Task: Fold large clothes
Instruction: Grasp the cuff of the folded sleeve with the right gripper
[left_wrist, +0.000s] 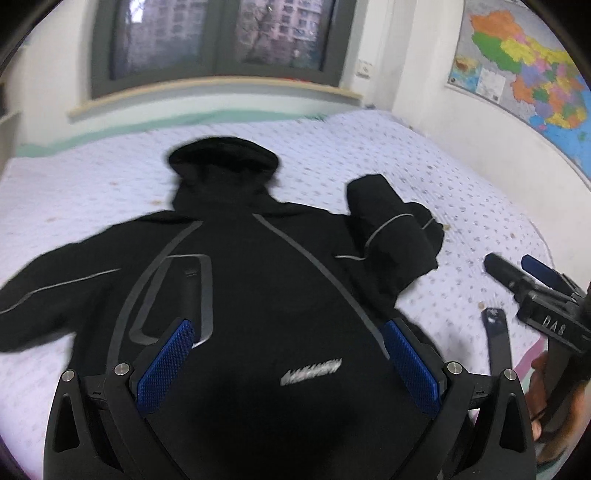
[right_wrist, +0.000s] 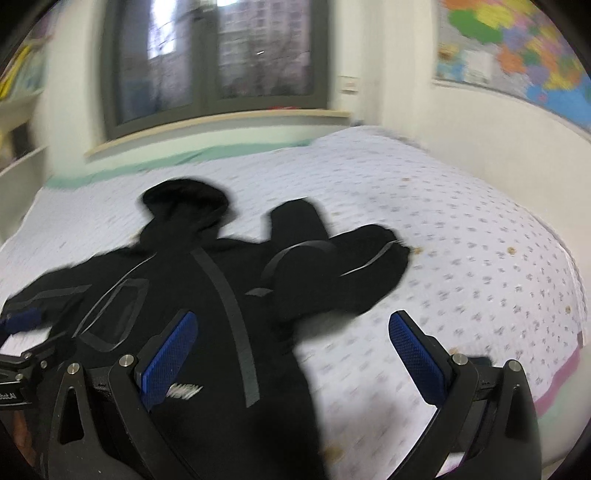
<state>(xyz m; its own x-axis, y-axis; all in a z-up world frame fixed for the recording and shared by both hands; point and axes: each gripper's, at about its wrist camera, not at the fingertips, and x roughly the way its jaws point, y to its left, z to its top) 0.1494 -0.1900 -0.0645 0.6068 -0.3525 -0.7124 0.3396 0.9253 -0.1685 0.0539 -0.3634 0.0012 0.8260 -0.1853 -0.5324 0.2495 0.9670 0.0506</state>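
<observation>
With both sets of blue-padded fingers spread wide and nothing between them, neither gripper is holding any fabric right now. The left gripper (left_wrist: 288, 362) hangs right over the lower back of the black jacket (left_wrist: 236, 288), its fingers (left_wrist: 166, 365) framing the small white logo print (left_wrist: 311, 371) on the cloth. The right gripper (right_wrist: 293, 363) sits over the jacket's right edge, so one of its fingers (right_wrist: 170, 360) is over black fabric and the other is over bare bedsheet.

The jacket lies flat on the bed (left_wrist: 424, 155), back side up, hood (left_wrist: 223, 155) pointing toward the window (left_wrist: 218, 37). Grey reflective stripes (left_wrist: 317, 266) run down from the collar area, plus a rounded grey outline on the left half. Its left sleeve (left_wrist: 48, 291) is stretched out sideways across the sheet. The right sleeve (right_wrist: 332, 273) is bunched and doubled over itself near the shoulder, cuff end poking up toward the headboard side.

From the left wrist camera you can also see the right gripper off to the side over the sheet, with the person's hand (left_wrist: 554, 402) wrapped around its handle. The sheet is white-lilac with small dots and a pink border at the near edge. A colourful wall map (left_wrist: 528, 70) hangs on the right. Both views are pretty motion-blurred.
</observation>
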